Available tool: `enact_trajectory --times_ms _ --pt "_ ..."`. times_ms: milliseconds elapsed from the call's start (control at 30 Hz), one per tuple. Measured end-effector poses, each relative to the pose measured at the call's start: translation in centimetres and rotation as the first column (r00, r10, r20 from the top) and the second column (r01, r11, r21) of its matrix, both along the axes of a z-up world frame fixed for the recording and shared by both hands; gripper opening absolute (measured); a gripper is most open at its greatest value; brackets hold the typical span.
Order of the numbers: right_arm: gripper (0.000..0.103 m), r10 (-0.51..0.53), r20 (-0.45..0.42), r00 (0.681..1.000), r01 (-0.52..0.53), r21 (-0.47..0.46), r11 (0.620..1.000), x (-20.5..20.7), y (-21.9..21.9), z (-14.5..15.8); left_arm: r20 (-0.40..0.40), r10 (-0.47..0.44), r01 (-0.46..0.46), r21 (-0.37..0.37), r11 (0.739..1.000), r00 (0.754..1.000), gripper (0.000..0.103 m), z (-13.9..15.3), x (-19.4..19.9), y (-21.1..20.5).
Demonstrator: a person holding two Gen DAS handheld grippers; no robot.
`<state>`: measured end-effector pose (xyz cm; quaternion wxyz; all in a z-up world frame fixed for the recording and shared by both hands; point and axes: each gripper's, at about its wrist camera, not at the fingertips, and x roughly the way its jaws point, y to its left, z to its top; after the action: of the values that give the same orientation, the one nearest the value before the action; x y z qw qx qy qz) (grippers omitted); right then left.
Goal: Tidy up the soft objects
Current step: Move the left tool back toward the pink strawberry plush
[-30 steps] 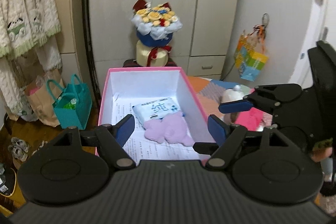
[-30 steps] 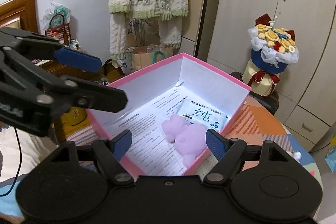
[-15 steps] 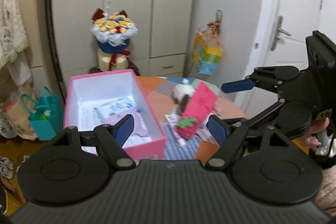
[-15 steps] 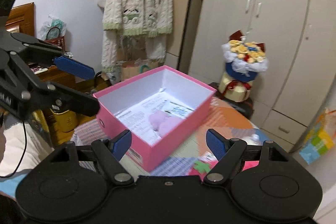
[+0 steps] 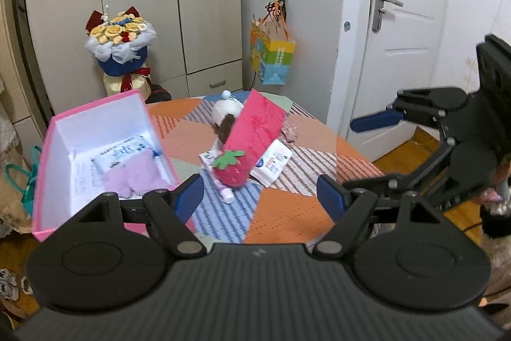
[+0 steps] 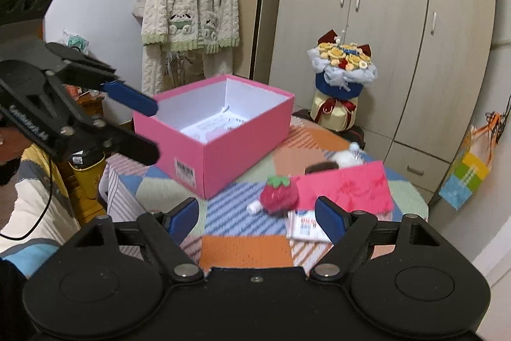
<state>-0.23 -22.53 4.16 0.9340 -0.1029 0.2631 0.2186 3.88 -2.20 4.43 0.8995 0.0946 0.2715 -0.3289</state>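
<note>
Left wrist view: left gripper (image 5: 260, 192) has its jaws spread wide with nothing in them, hovering over the patchwork table (image 5: 281, 213). The pink box (image 5: 95, 114) sits at the left with a purple plush (image 5: 134, 173) inside. A strawberry plush (image 5: 231, 168) lies mid-table, touching the red felt pouch (image 5: 258, 127).

Right wrist view: right gripper (image 6: 257, 213) is spread and empty too, with the strawberry plush (image 6: 279, 192) just beyond its fingertips, beside the pink box (image 6: 236, 146).

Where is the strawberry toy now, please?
The strawberry toy lies on the patchwork table, to the right of the pink box in the left wrist view, at the lower end of the red cloth.
</note>
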Motion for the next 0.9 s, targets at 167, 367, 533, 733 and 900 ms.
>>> enact_trajectory --times_ms 167,367,533,733,900 --pt "0.084 -0.011 -0.028 1.000 0.012 0.012 1.000 -0.5 -1.1 -2.8 0.010 -0.019 0.018 0.029 0.999 1.000 0.077 -2.7 0.6 -2.5" --pt "0.085 -0.028 -0.028 0.999 0.028 0.010 1.000 0.9 -2.2 -5.8 -0.004 -0.004 0.005 0.022 1.000 1.000 0.077 -5.8 2.9 -4.9" --pt "0.085 -0.042 -0.028 0.999 0.043 0.019 0.999 3.1 -3.4 -8.0 0.008 0.077 -0.077 -0.041 0.996 0.997 0.075 -7.9 4.7 -5.7" --pt "0.085 -0.043 -0.023 0.999 0.043 -0.008 0.999 5.8 -4.2 -10.2 0.069 0.128 -0.125 -0.038 0.991 0.989 0.075 -9.4 6.7 -7.8" --pt "0.085 -0.046 -0.045 0.998 0.046 -0.011 0.999 8.5 -4.6 -11.4 0.128 0.220 -0.228 0.051 0.972 0.967 0.075 -11.5 9.0 -10.3"
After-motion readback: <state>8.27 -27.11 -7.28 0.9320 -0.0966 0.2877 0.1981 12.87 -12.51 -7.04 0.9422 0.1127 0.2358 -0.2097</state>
